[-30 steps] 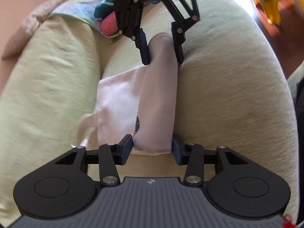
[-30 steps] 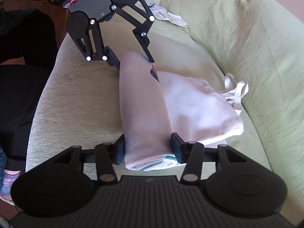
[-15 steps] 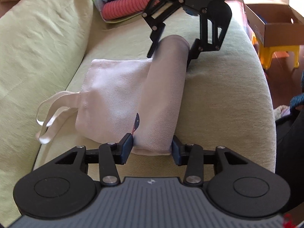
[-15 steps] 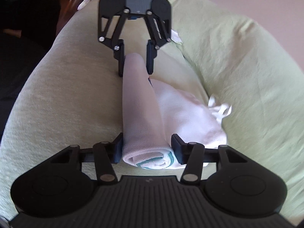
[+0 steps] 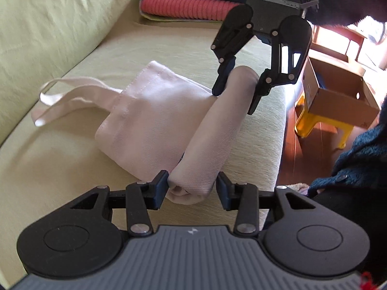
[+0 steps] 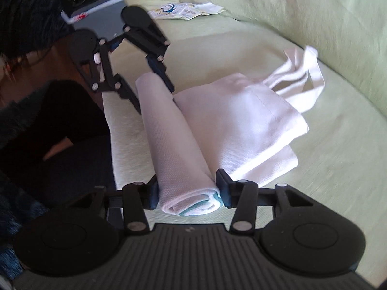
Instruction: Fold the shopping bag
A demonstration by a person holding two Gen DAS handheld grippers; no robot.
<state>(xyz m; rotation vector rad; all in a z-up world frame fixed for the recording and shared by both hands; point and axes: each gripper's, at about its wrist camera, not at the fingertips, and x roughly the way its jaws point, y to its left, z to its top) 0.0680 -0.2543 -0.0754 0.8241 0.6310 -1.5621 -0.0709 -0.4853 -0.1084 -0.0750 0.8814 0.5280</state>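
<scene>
Left gripper sits at 6 o'clock in its own view, its two fingers pinching the near end of the rolled part of the white shopping bag. From there the roll runs up toward 1 o'clock, where the right gripper clamps the far end. The unrolled body of the bag lies flat on the green sofa cushion toward 10 o'clock, its handles trailing toward 9 o'clock. Folded towels are stacked at 12 o'clock, and a cardboard box stands on a yellow stool at 3 o'clock. Seen from the right wrist, the roll ends between the fingers at 6 o'clock, and the flat part spreads toward 2 o'clock.
</scene>
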